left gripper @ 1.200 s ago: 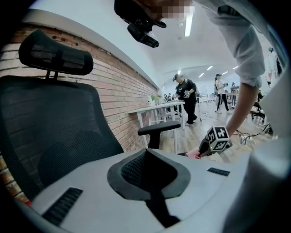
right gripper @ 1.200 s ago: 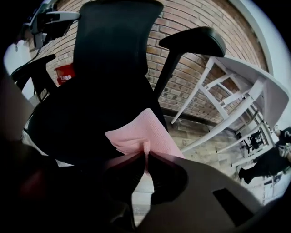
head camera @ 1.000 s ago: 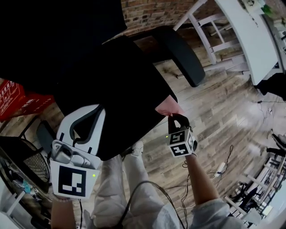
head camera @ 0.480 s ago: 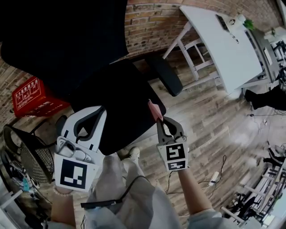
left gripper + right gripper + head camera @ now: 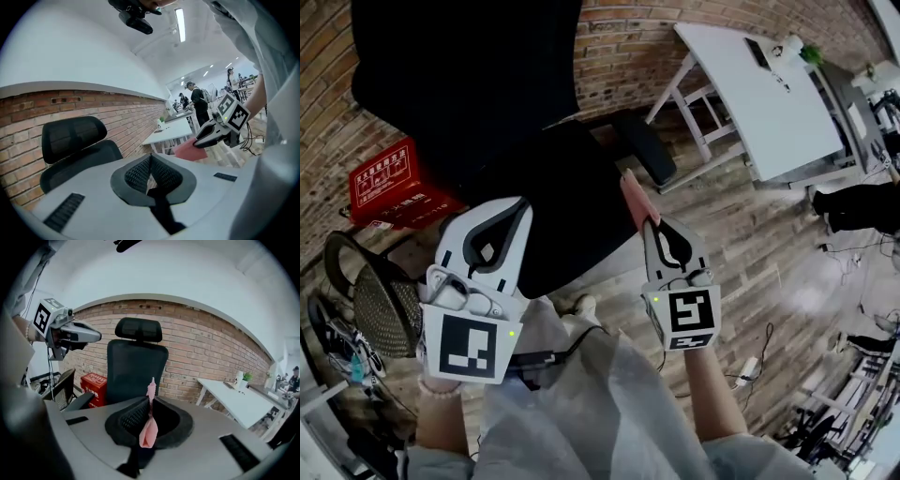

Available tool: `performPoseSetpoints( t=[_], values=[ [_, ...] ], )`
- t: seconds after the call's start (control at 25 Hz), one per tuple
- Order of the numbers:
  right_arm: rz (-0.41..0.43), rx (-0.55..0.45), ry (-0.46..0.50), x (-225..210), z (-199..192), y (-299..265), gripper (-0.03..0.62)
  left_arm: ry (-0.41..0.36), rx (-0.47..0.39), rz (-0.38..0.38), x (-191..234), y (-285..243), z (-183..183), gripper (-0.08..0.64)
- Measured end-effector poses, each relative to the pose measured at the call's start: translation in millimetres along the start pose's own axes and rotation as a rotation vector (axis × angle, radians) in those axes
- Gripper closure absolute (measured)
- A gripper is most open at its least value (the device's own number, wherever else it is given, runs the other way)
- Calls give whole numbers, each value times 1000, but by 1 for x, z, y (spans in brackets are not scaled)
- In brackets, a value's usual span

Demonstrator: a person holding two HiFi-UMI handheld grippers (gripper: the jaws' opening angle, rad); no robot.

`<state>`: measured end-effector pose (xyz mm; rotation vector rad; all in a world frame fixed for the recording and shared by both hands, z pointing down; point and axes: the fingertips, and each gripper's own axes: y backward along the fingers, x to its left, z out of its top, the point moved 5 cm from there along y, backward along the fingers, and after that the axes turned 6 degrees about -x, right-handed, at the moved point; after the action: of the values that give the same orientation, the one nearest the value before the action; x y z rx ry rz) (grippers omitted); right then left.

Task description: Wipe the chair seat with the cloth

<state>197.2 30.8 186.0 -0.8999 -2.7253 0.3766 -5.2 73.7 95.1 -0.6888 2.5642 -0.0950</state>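
A black office chair stands ahead, its seat [image 5: 553,202] below the tall backrest [image 5: 469,75]. My right gripper [image 5: 652,223] is shut on a pink cloth [image 5: 635,197], which sticks up from its tips beside the seat's right edge; whether the cloth touches the seat I cannot tell. In the right gripper view the cloth [image 5: 149,427] is pinched upright between the jaws, in front of the chair [image 5: 136,364]. My left gripper [image 5: 512,212] hovers over the seat's near left part, shut with nothing in it. The left gripper view shows the right gripper [image 5: 213,134] and the cloth [image 5: 190,151].
A red crate [image 5: 389,183] sits by the brick wall [image 5: 628,47] to the chair's left. A white table [image 5: 764,94] stands to the right on the wood floor [image 5: 750,253]. A black mesh chair [image 5: 370,309] is at the near left. People stand far off [image 5: 199,101].
The right gripper has swung round to point forward, still pinching the cloth, which has come away from the seat's front corner. The head view has tilted up towards the wall.
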Motion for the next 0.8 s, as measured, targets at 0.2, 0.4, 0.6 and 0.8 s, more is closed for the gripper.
performPoseSetpoints(
  t=[0.2, 0.4, 0.6, 0.8],
  values=[
    [21, -53, 0, 13, 22, 32, 542, 25, -21, 14, -12, 18, 17, 541],
    [14, -99, -29, 20, 38, 52, 543, 25, -46, 16, -15, 24, 30, 541],
    [17, -89, -30, 23, 40, 59, 543, 35, -53, 13, -17, 26, 33, 541],
    [26, -98, -34, 25, 39, 59, 543, 38, -57, 10, -21, 25, 36, 541]
  ],
)
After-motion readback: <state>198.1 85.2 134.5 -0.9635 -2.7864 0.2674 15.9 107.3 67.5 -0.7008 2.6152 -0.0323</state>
